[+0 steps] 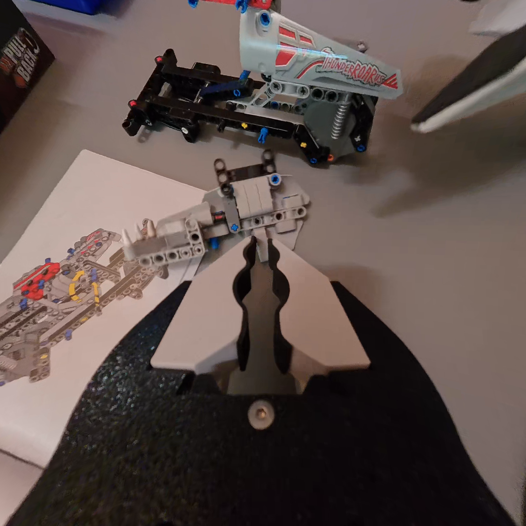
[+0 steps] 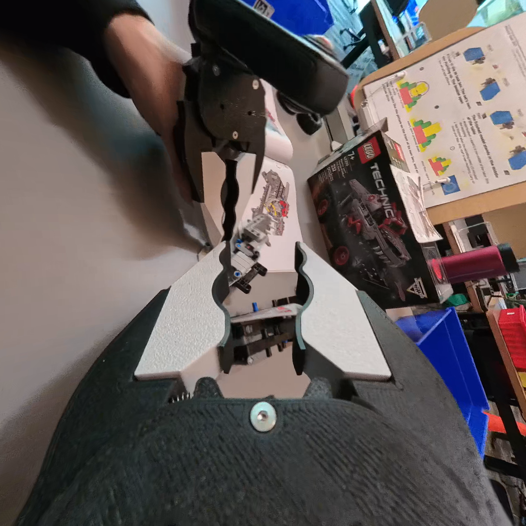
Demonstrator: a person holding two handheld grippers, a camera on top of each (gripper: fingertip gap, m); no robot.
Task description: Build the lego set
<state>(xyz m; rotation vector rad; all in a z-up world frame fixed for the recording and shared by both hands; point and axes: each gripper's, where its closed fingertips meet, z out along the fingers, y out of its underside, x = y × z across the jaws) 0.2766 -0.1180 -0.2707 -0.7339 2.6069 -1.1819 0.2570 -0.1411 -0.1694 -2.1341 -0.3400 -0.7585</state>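
The left claw point(image 1: 260, 242) is clamped on the lower edge of a light grey sub-assembly point(image 1: 227, 219), a snout-shaped section with small white teeth at one end and black beams at the other, and holds it just above the tabletop point(image 1: 398, 256) on the near side of the black chassis point(image 1: 227, 113). Pinching only a thin tab at the bottom leaves the pin holes and blue connectors along its side free, which looks deliberate: those are likely the points that must meet the chassis. The chassis lies flat on the tabletop, a grey stickered panel point(image 1: 313, 59) already fixed and standing up at its spring end, so the build seems well under way with the body still incomplete. Left of the chassis, partly beneath the held section, the instruction booklet point(image 1: 85, 256) lies open at a diagram, kept close, presumably, for checking orientation. The right claw point(image 2: 262, 299) hangs above the chassis with its jaws apart and nothing between them; in the right wrist view the chassis shows through the gap, so it appears poised to steady the frame while the section is pressed on. The set's box point(image 2: 378, 216) stands upright well beyond the chassis, out of the working space.
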